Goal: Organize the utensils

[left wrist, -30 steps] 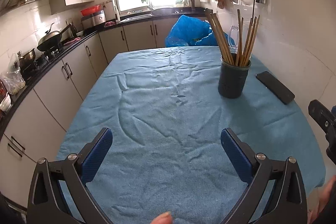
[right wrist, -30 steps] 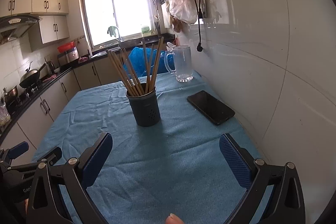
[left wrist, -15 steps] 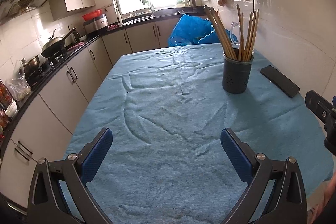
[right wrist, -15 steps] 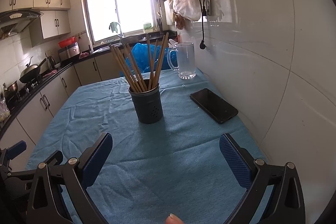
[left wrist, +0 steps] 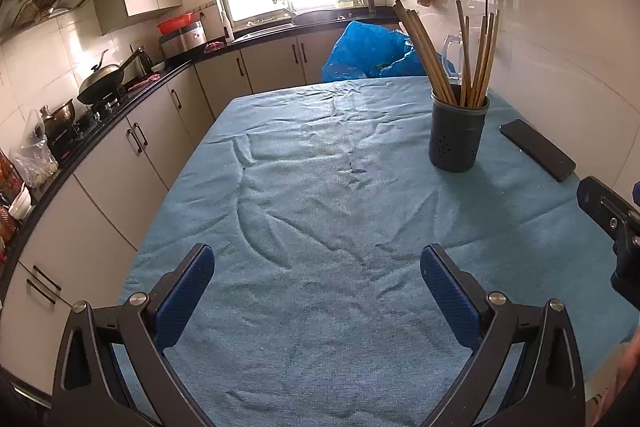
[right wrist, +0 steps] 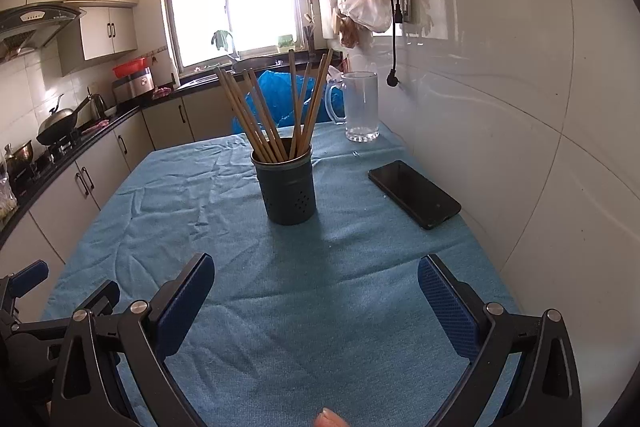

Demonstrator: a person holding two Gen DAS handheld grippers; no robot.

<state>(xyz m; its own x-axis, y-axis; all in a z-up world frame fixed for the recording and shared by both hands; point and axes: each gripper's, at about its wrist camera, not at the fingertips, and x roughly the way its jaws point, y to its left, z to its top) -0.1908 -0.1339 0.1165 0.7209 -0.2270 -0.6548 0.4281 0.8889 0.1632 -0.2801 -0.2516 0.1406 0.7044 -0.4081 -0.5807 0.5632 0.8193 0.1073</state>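
Note:
A dark perforated holder (left wrist: pixel 457 135) (right wrist: pixel 287 187) stands upright on the blue cloth, on the table's right half. Several wooden chopsticks (left wrist: pixel 472 63) (right wrist: pixel 276 115) lean in it, fanned out. My left gripper (left wrist: pixel 318 291) hangs open over the near part of the cloth, well short of the holder, nothing between its blue pads. My right gripper (right wrist: pixel 316 295) is also open and empty, a little in front of the holder. The right gripper's dark frame (left wrist: pixel 612 223) shows at the right edge of the left wrist view.
A black phone (right wrist: pixel 414 193) (left wrist: pixel 538 149) lies right of the holder, near the white tiled wall. A glass mug (right wrist: pixel 360 107) stands at the far right corner, a blue bag (left wrist: pixel 372 55) behind the table. Counter and cabinets (left wrist: pixel 132 147) run along the left.
Both grippers have drawn back and risen a little from the table; the holder looks slightly farther and lower in both views. Their jaws stayed open. Nothing on the table moved.

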